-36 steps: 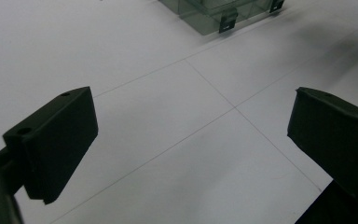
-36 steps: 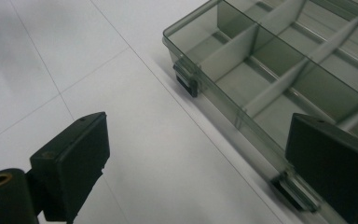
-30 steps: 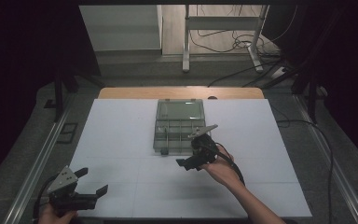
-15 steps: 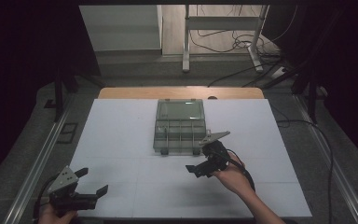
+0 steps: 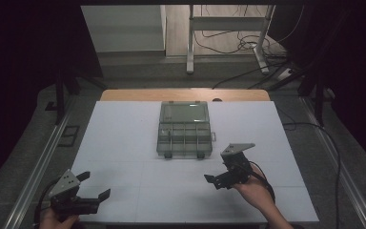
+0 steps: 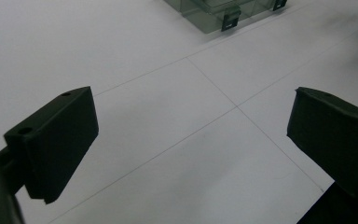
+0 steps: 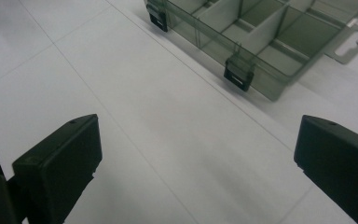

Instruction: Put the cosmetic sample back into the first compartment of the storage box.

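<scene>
Two tools sit low over the white tabletop, each held in one hand. At about 12 o'clock from the middle of the tabletop lies a clear grey compartment organizer box with its lid open toward the far edge; its two dark front latches face the person, and a hang tab juts from its right side. No brand, label or writing can be read on it. The right tool sits at about 5 o'clock from the box, near but apart from it, jaws spread wide and holding nothing. The left tool rests at about 7 o'clock, well apart from the box, jaws likewise wide open and empty.
</scene>
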The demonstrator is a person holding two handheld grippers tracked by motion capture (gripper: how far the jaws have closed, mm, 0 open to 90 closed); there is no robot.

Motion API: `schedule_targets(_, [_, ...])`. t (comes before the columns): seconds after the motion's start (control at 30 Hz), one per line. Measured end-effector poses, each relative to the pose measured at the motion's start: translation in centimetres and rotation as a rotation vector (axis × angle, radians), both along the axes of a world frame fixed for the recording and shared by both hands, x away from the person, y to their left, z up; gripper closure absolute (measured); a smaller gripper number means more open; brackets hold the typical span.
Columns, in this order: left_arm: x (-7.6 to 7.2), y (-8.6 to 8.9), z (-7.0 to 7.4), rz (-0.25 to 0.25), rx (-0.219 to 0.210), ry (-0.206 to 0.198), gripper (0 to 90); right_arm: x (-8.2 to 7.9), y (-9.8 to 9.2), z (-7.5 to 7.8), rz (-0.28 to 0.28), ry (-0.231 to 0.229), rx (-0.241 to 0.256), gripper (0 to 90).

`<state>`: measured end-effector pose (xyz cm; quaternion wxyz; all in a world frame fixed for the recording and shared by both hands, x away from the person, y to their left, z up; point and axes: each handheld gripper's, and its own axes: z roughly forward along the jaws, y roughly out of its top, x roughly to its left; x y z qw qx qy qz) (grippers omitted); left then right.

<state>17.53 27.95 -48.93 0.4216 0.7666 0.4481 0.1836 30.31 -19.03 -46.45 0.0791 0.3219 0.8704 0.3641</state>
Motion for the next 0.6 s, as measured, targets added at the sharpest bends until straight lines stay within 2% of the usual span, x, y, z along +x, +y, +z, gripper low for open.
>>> schedule_targets(0.43, [0.0,0.0,0.0,0.004,-0.004,0.001,2.4,-2.1,-2.4,0.0,-0.033,-0.026,-0.019,1.4])
schedule_targets(0.6, [0.0,0.0,0.0,0.006,-0.003,0.002,2.5,-3.2,-4.1,0.1,-0.06,-0.037,-0.017,1.4])
